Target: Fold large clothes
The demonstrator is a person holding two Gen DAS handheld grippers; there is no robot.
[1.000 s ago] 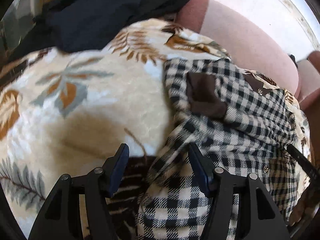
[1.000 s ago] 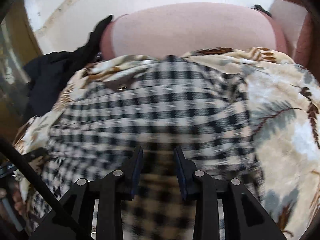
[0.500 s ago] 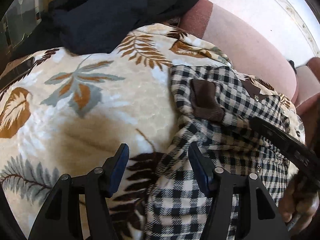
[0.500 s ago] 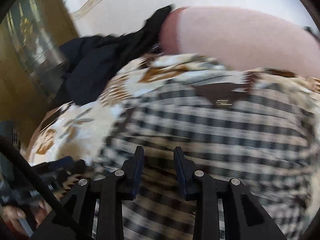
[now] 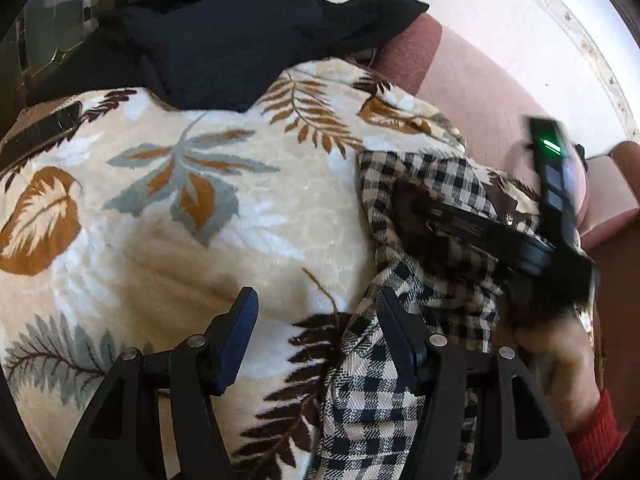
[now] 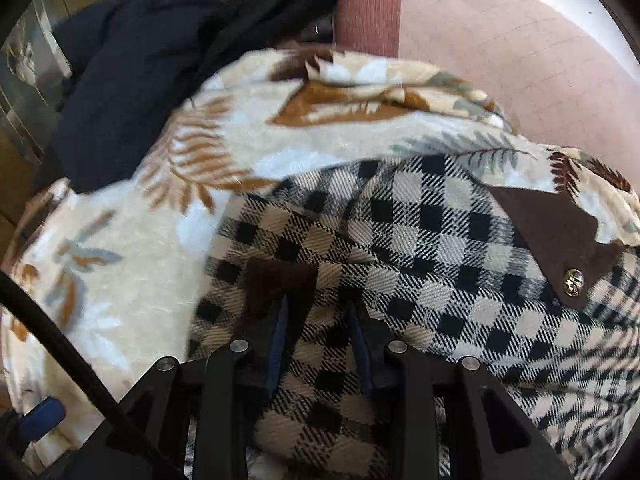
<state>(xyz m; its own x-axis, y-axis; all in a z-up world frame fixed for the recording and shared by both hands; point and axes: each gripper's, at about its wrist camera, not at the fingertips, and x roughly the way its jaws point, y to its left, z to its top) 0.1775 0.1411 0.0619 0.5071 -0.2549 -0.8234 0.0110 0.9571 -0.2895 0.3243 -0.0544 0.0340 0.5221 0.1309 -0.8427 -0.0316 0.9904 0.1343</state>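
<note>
A black-and-cream checked garment (image 5: 452, 176) with brown trim lies on a leaf-print blanket (image 5: 180, 220). My left gripper (image 5: 316, 296) hovers open over the blanket, and the garment's edge runs under its right finger. In the right wrist view, my right gripper (image 6: 318, 304) is shut on a fold of the checked garment (image 6: 420, 240), beside a brown cuff (image 6: 276, 280). The cloth hides its fingertips. The right gripper's black body (image 5: 552, 200) shows blurred above the garment, with the hand (image 5: 552, 352) that holds it in a red sleeve.
A dark navy garment (image 5: 240, 40) is heaped at the back left of the blanket. A pink sofa back (image 5: 480, 100) rises behind, with a pale wall beyond. A dark flat object (image 5: 40, 136) lies at the blanket's left edge. A brown snap-buttoned pocket flap (image 6: 552, 232) is at the right.
My right gripper has swept leftward across the garment with the checked cloth in its jaws, and now shows over the garment in the left wrist view. My left gripper has lifted slightly.
</note>
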